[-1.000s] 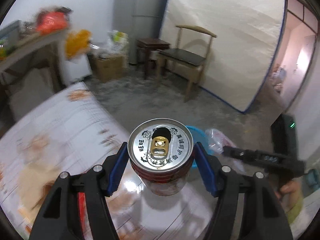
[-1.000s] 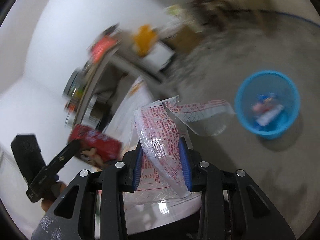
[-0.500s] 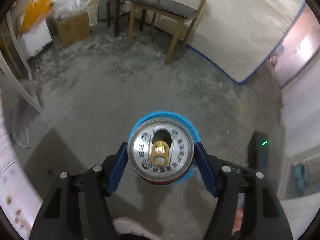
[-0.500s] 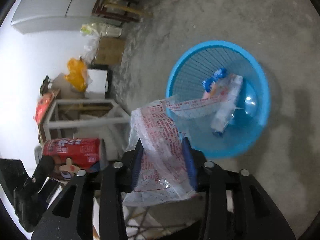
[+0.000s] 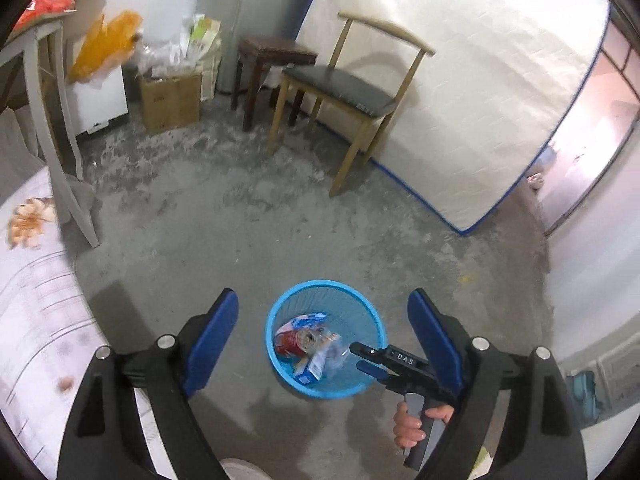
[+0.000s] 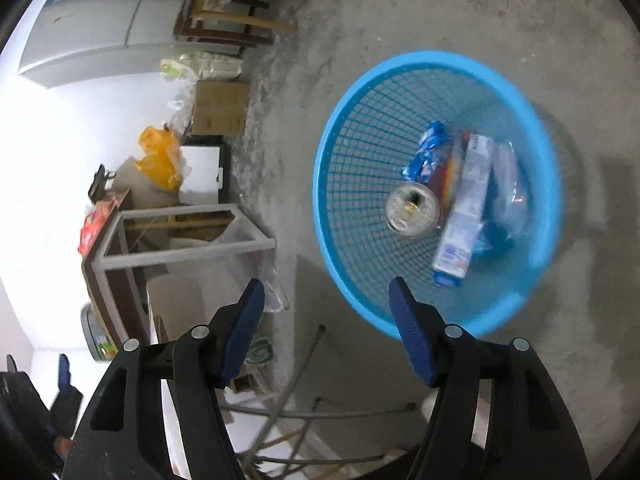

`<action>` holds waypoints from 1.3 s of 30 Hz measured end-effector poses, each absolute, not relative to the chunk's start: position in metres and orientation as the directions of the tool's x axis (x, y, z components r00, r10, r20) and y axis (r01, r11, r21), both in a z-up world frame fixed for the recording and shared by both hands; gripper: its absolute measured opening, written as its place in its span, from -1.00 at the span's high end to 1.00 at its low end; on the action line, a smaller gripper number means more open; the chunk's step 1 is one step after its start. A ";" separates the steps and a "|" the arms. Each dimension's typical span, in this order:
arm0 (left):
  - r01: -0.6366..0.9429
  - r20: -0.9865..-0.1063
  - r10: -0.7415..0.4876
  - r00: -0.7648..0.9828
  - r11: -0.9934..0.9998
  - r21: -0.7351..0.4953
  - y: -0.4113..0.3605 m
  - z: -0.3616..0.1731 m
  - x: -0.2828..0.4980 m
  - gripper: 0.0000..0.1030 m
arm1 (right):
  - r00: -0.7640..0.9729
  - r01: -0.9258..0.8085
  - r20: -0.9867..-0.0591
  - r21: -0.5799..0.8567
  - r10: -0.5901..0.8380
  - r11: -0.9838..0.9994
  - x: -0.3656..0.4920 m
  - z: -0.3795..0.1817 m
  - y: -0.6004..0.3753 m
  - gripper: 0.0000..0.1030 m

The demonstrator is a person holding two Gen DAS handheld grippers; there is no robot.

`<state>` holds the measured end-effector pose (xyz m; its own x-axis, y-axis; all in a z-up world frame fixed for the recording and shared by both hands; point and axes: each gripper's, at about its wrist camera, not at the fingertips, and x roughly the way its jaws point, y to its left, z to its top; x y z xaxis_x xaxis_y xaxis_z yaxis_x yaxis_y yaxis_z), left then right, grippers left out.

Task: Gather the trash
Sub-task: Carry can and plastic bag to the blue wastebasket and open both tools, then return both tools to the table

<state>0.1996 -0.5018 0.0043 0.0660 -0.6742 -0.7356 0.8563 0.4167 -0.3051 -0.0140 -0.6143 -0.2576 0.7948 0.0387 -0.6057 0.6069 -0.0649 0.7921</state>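
A blue mesh waste basket (image 5: 362,308) stands on the concrete floor; it also shows in the right wrist view (image 6: 352,128). Inside lie a red drink can (image 5: 294,340), seen top-up in the right wrist view (image 6: 412,210), a white carton (image 6: 464,216), a clear plastic bag (image 6: 506,176) and a blue wrapper (image 6: 426,152). My left gripper (image 5: 324,324) is open and empty above the basket. My right gripper (image 6: 326,300) is open and empty above the basket's near rim; it also shows in the left wrist view (image 5: 368,356).
A wooden chair (image 5: 348,96) and dark stool (image 5: 272,60) stand before a leaning mattress (image 5: 460,80). A cardboard box (image 5: 170,100), an orange bag (image 5: 104,44) and a white table frame (image 5: 52,120) are at the left. A patterned tabletop (image 5: 36,304) lies at lower left.
Both grippers have opened over the basket. The red can left my left gripper and the clear plastic bag left my right gripper; both now lie in the basket.
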 end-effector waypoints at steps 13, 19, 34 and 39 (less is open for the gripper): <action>0.810 -0.623 -0.743 0.242 0.508 -0.292 -0.262 0.066 0.178 -0.80 | 0.814 0.578 -0.578 0.797 -0.059 0.174 -0.080 -0.153 -0.529 -0.22; 0.721 -0.629 -0.668 0.398 0.652 -0.236 -0.143 0.043 0.160 -0.82 | 0.809 0.551 -0.588 0.741 -0.026 0.384 -0.035 -0.092 -0.487 -0.41; 0.528 -0.636 -0.535 0.557 0.819 -0.226 -0.027 0.006 0.141 -0.81 | 0.741 0.096 -0.567 0.619 0.359 0.780 0.178 -0.008 -0.307 -0.43; 0.571 -0.613 -0.571 0.547 0.789 -0.226 -0.032 0.002 0.133 -0.74 | 0.691 -0.134 -0.613 0.413 0.384 0.901 0.237 0.005 -0.225 -0.43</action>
<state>0.1329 -0.0321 0.0020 0.5466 -0.5709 -0.6126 0.5706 0.7894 -0.2265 0.2366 -0.2246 0.0048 0.6910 0.3838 -0.6126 -0.1341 0.9008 0.4130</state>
